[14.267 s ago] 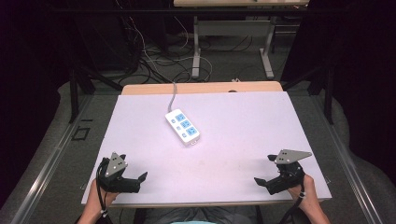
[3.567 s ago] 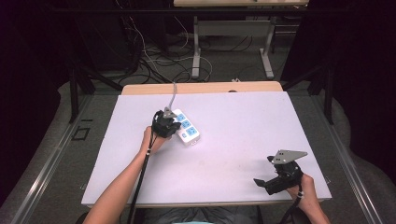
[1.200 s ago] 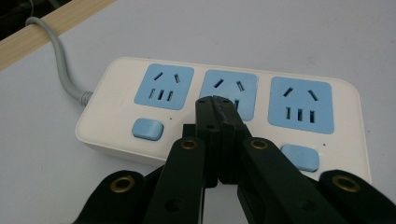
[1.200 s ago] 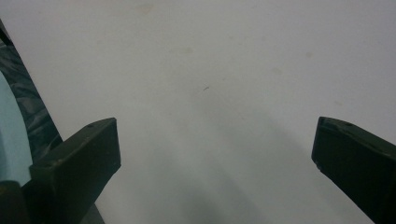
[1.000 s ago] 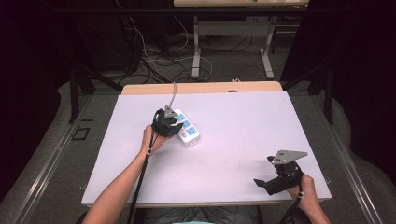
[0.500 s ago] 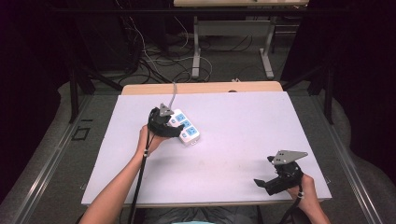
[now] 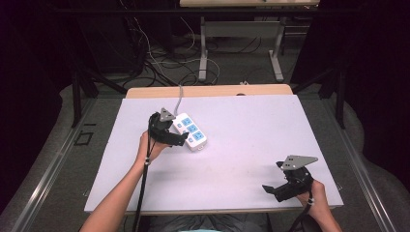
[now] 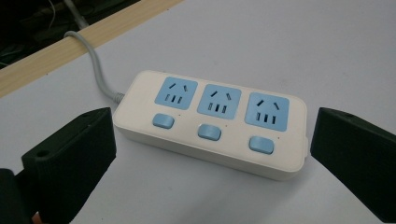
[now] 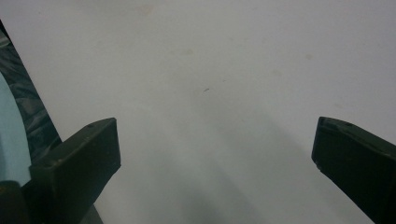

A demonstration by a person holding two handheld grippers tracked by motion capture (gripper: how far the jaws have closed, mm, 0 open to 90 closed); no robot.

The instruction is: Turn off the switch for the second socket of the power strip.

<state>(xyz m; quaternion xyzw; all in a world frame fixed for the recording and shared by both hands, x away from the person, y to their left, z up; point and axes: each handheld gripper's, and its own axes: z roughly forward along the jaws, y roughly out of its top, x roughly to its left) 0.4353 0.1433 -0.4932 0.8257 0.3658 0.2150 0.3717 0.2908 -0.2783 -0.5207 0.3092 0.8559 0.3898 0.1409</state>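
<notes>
A white power strip (image 7: 191, 132) with three blue sockets and three blue switches lies on the white table top (image 7: 251, 135), left of the middle. Its grey cable (image 7: 180, 98) runs off the far edge. My left gripper (image 7: 181, 139) hovers just left of the strip, and its jaws have just been opening. In the left gripper view the strip (image 8: 210, 123) lies between and beyond the wide-spread jaws of my left gripper (image 8: 214, 140), untouched, with its cable (image 8: 91, 58) at the upper left. My right gripper (image 7: 276, 189) rests open at the front right corner. Bare table lies under my right gripper (image 9: 215, 149).
A wooden strip (image 7: 212, 91) borders the table's far edge. Behind it, on the floor, stand metal table legs (image 7: 203, 53) among loose cables (image 7: 154, 55). The person's forearms come in from the bottom edge.
My left gripper's jaws have spread wide, and the gripper has lifted and drawn back a little to the left of the power strip. The right hand has kept still.
</notes>
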